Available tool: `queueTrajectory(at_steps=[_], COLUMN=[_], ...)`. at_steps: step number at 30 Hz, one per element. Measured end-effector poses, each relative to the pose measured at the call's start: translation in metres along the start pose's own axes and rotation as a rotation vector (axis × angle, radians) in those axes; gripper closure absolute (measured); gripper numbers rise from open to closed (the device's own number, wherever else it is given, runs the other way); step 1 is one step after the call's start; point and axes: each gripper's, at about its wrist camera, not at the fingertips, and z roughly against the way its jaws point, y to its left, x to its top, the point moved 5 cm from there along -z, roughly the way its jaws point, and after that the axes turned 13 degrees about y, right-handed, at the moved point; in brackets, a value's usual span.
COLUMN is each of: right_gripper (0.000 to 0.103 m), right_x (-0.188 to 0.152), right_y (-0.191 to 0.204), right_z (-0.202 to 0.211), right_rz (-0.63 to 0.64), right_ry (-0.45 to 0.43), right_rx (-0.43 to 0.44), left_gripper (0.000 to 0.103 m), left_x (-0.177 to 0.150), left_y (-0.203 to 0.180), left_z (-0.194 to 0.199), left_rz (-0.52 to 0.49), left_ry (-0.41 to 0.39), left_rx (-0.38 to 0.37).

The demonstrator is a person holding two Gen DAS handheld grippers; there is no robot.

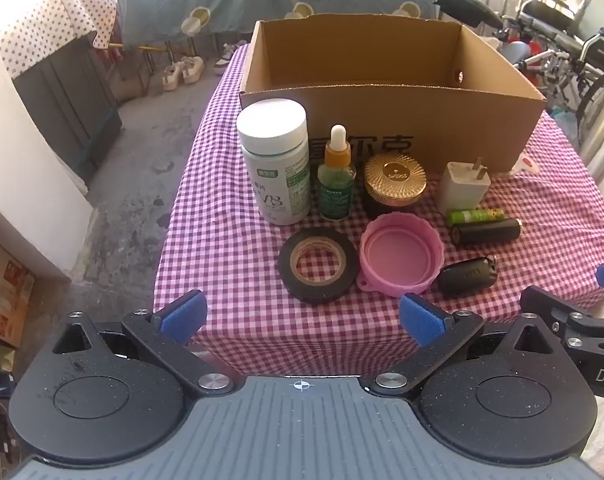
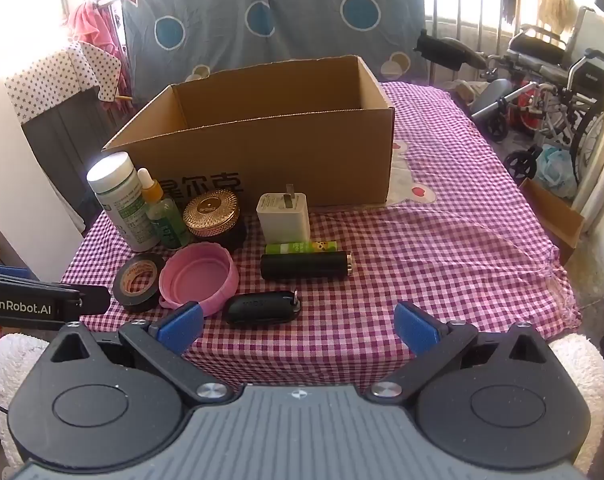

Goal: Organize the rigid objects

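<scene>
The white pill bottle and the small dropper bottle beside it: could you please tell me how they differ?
The white pill bottle is wide and opaque, with a flat white screw cap; the dropper bottle is slimmer and shorter, of clear green-tinted glass, topped by a white rubber bulb on an orange collar. Both stand upright, side by side, on the checked cloth before the cardboard box, and carry green labels.

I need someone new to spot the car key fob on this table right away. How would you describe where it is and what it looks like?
Start at the open cardboard box on the checked tablecloth; the small items sit in front of it. The key fob lies nearest the table's front edge, just right of the pink lid. Unlike the black cylinder behind it, it is a flat, rounded black pebble with a metal ring at one end.
</scene>
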Motion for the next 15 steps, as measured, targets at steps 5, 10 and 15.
queueTrajectory(at_steps=[5, 10, 15], right_gripper=[0.000, 0.000, 0.000], right_x=[-0.0001, 0.0015, 0.0024], right_y=[0.0021, 0.0022, 0.0022], right_z=[-0.0007, 0.0019, 0.0021], right_rz=[0.008, 0.011, 0.013], right_ry=[0.000, -0.001, -0.001], right_rx=[-0.002, -0.007, -0.010], left_gripper=[0.000, 0.000, 0.000], left_x=[-0.0037, -0.0016, -0.0022], left_y=[-0.0008, -0.0026, -0.0013], left_z=[0.0035, 0.0029, 0.0023], left_rz=[-0.011, -0.015, -0.005], left_ry=[-0.014, -0.008, -0.004], left_rx=[0.011, 0.011, 0.013])
